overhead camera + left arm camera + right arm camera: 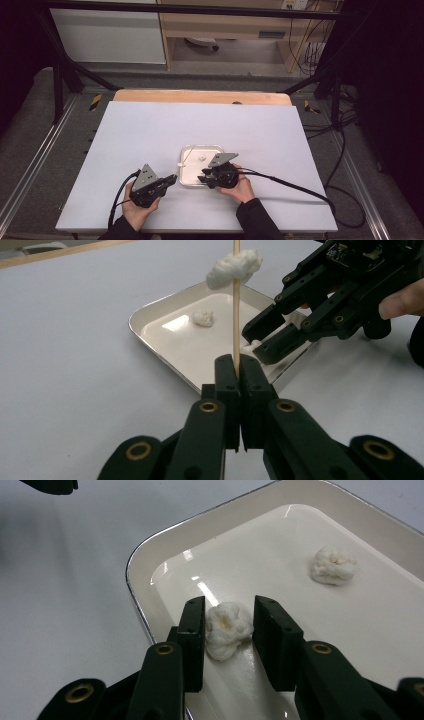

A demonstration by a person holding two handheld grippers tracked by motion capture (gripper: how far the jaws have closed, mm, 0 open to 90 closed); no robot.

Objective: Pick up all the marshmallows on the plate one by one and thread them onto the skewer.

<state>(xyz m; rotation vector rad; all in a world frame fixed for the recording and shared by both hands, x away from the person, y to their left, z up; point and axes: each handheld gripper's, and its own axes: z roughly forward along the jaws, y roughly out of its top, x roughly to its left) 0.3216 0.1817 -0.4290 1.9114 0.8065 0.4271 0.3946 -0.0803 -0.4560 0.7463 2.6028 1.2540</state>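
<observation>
Left gripper (239, 371) pinches wooden skewer (236, 300), cotton ball (234, 267) already threaded; right gripper (229, 625) jaws straddle loose cotton wad (227, 628) lower centre in tray (145, 555), left pad touching, right apart; light, soft, squashy; grip mid-bulk, gently.

A white table top (150, 135) lies on a wooden board (200, 96) whose far edge shows beyond it, inside a frame of black metal bars (65, 70). Around it the floor is grey carpet (30, 125), with black cables (345, 150) trailing on the right. Behind stand a white cabinet (107, 35) and a light wooden shelf unit (225, 25); the room's sides are dark.
</observation>
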